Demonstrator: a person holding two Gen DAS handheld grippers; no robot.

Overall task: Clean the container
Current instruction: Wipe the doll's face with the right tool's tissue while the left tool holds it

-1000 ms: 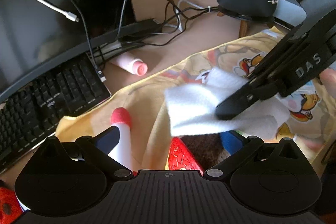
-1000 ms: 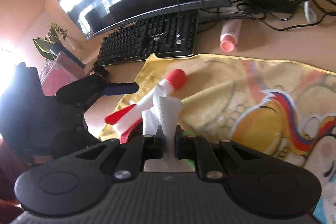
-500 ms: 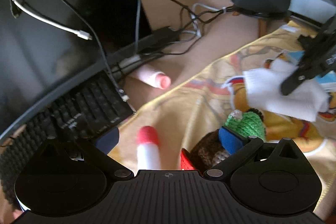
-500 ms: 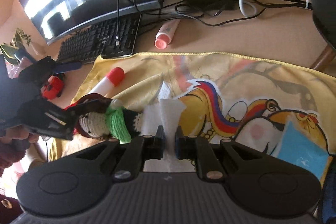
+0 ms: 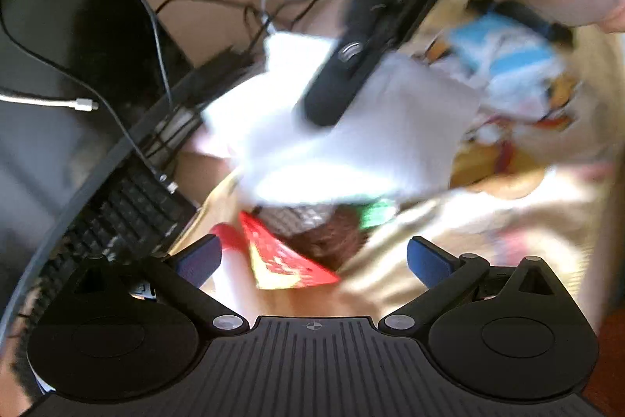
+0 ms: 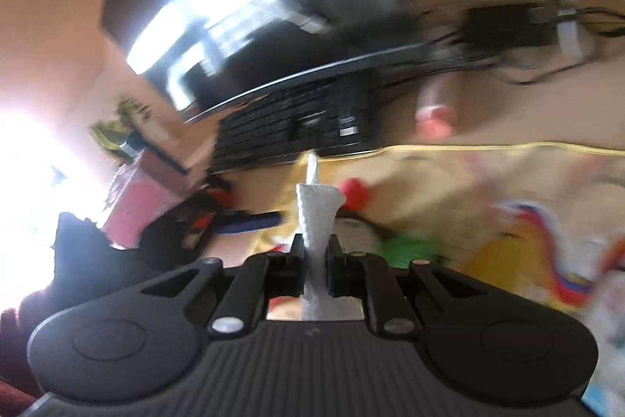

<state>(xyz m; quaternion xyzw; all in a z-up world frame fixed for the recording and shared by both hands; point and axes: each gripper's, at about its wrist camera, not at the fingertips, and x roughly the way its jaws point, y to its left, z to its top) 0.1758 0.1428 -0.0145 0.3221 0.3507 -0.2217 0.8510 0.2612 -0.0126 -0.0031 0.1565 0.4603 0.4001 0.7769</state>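
Jaws of the right gripper [image 6: 315, 253] were clamped on a white wipe [image 6: 317, 221], draped over the red container [image 5: 285, 256] with crocheted toy [image 5: 332, 241] inside. Left gripper [image 5: 312, 256] gaped wide around it, above the yellow cloth [image 5: 488, 221].

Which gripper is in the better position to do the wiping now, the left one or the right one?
Probably the right gripper: it is shut on the white wipe, held above the red container. The left gripper stands open around that container.
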